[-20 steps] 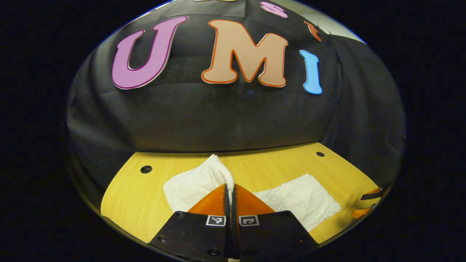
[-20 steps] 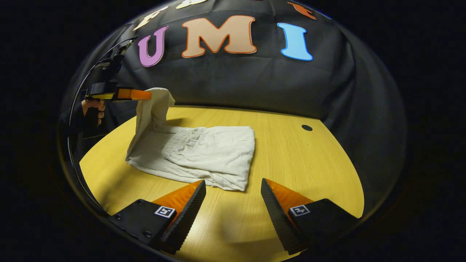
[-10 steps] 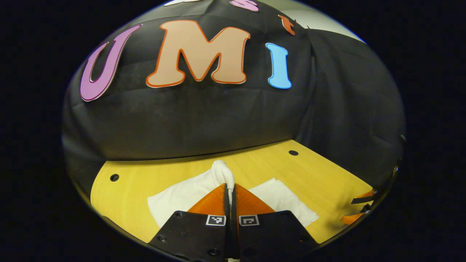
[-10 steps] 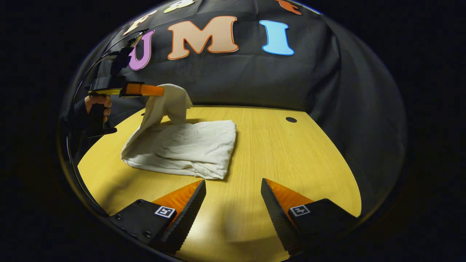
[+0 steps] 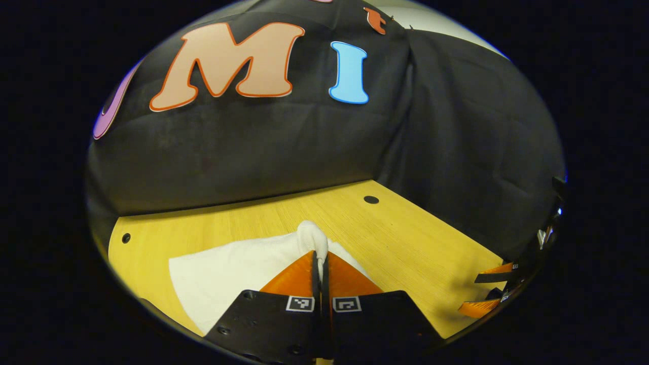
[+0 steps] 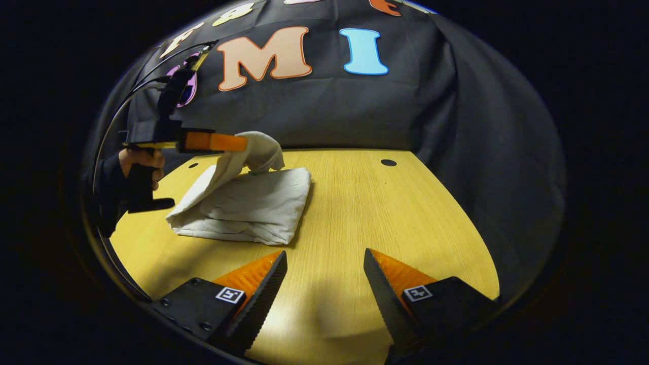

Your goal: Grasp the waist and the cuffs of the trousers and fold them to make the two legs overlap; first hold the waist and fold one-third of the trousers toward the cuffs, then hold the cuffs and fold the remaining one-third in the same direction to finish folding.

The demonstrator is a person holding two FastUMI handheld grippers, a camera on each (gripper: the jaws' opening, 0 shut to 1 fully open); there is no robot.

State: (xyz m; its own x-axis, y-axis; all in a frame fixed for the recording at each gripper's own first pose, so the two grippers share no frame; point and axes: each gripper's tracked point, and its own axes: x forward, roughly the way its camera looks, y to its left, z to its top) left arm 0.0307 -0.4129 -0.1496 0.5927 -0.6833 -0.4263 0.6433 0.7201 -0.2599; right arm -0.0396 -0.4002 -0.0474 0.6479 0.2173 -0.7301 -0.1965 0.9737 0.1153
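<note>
Pinching the trousers [image 6: 243, 203] cuff, the left gripper [image 5: 320, 258] may drop it crooked; right gripper [image 6: 324, 276] fingers stay apart, idle.

wood table [image 6: 385, 213] | round holes [image 6: 388, 162] nr far edge | black cloth wall [image 6: 355, 111] behind

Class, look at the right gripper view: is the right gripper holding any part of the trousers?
No: the right gripper hangs with its jaws apart over bare table, short of the folded trousers.
</note>
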